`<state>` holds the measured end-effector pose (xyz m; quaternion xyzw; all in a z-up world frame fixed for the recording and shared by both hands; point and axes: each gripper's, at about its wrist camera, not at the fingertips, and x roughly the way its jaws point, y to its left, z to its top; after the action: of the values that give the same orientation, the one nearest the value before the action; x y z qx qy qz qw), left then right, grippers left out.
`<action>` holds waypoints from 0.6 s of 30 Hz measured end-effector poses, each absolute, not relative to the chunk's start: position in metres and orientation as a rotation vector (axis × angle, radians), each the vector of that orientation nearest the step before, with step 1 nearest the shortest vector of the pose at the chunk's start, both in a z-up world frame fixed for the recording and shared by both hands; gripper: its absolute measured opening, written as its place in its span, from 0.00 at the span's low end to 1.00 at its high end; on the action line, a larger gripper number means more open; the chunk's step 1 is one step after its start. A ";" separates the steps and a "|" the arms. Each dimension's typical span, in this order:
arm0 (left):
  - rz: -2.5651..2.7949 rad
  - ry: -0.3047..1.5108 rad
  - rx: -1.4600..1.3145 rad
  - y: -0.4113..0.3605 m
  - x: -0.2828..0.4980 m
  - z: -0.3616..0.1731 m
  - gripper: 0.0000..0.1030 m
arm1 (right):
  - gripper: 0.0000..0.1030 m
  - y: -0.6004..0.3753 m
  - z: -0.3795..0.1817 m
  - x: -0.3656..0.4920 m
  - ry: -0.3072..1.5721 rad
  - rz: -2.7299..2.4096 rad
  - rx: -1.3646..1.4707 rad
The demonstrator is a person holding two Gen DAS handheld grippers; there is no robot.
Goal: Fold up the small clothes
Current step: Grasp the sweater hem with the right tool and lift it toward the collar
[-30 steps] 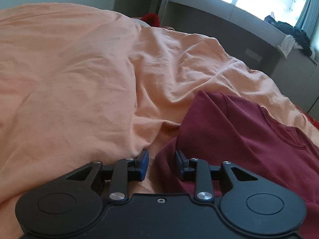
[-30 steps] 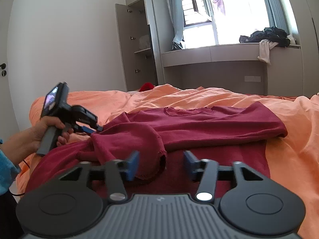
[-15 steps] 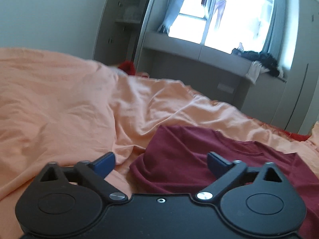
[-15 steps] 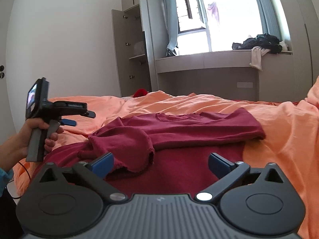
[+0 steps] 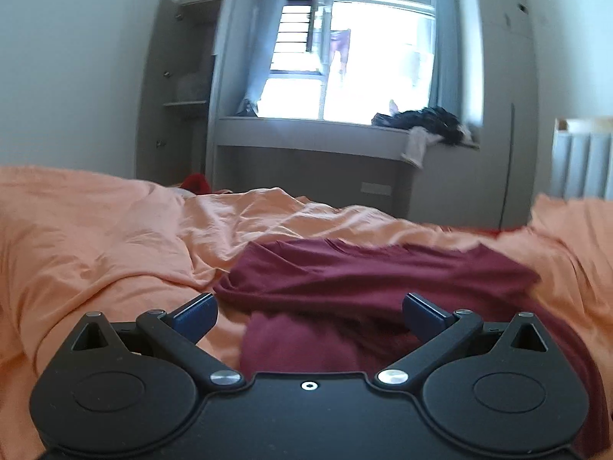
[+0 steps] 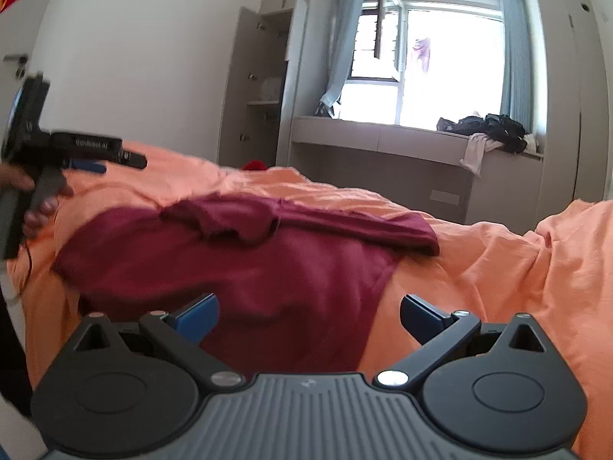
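Note:
A dark red shirt (image 6: 245, 268) lies on the orange bed cover (image 6: 498, 268), its top part and a sleeve (image 6: 237, 222) folded down over the body. In the left wrist view the same shirt (image 5: 364, 280) spreads just past my left gripper (image 5: 308, 312), which stands wide open above its near edge with nothing gripped. My right gripper (image 6: 308, 312) is also wide open, hovering over the shirt's near hem and holding nothing. The right wrist view shows the left gripper (image 6: 88, 163) in a hand at the far left, clear of the cloth.
The orange cover (image 5: 95, 249) is rumpled all over the bed. Beyond it stand a grey window bench (image 6: 402, 142) with a heap of dark clothes (image 6: 486, 130), an open wardrobe (image 6: 264, 88) and a small red item (image 6: 254, 165) at the bed's far edge.
Both grippers let go of the red shirt and opened wide. Both drew back from the folded cloth; the left one swung out to the left and now faces the window.

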<state>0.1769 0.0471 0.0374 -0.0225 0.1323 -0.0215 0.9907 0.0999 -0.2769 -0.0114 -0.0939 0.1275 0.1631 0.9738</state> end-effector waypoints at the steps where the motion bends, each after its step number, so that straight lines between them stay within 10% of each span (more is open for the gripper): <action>1: -0.041 0.266 -0.031 0.042 0.168 0.036 0.99 | 1.00 -0.275 -0.013 0.097 0.262 0.335 -0.208; 18: -0.157 0.361 0.235 0.028 0.079 0.005 1.00 | 1.00 -0.183 -0.106 0.079 0.205 0.169 -1.081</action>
<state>0.0788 0.0276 0.0048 0.1166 0.1789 -0.0778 0.9738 0.0790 -0.1828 -0.1058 -0.5131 0.0972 0.0800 0.8490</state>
